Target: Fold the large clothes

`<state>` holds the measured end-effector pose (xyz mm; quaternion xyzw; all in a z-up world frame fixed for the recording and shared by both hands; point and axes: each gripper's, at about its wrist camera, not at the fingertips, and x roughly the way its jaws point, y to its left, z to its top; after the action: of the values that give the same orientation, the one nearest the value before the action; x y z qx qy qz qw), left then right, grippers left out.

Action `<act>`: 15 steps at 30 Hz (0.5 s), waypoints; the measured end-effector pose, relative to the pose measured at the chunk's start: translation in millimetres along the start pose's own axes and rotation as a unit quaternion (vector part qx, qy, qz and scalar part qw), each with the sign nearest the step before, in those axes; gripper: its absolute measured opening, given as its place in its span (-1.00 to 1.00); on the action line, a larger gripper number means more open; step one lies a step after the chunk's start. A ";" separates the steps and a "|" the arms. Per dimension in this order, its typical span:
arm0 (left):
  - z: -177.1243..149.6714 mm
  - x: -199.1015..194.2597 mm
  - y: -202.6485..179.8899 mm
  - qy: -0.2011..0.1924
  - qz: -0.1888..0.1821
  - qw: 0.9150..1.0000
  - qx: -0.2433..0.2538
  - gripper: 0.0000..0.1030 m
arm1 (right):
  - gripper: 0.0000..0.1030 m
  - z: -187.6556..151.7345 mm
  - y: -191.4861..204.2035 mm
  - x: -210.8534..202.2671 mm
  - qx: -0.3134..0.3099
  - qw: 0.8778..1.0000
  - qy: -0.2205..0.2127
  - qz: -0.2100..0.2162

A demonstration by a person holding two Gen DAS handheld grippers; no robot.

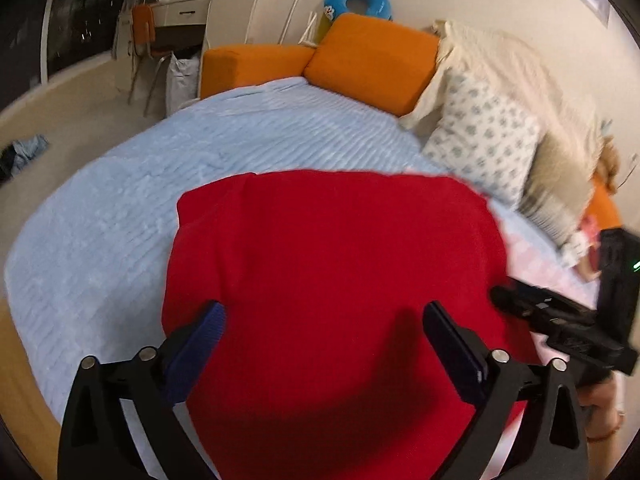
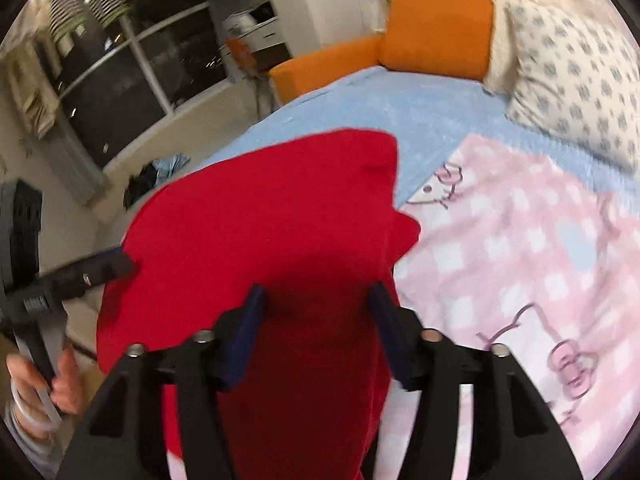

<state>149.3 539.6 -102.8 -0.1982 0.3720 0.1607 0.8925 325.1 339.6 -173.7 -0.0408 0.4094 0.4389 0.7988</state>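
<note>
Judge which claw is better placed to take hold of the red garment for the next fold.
Right, probably. The right claw stands open with a raised ridge of the red garment between its pads. The left claw, also open, only faces flat cloth, with no edge between its pads.

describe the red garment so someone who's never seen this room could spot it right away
Start from the bed under the light blue blanket, with orange cushions at its far end. The red garment lies spread near the front, left of a pink checked cartoon blanket. It is the only plain, solid red cloth there.
</note>
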 end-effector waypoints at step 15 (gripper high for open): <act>-52.0 -134.3 -34.4 -0.170 0.086 0.981 0.037 0.94 | 0.91 -41.4 35.7 -99.0 -0.046 0.989 -0.136 -0.021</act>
<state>42.8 466.4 -30.6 -0.1020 0.2365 0.2538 0.9323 245.6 277.8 -122.3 -0.0259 0.2758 0.4415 0.8534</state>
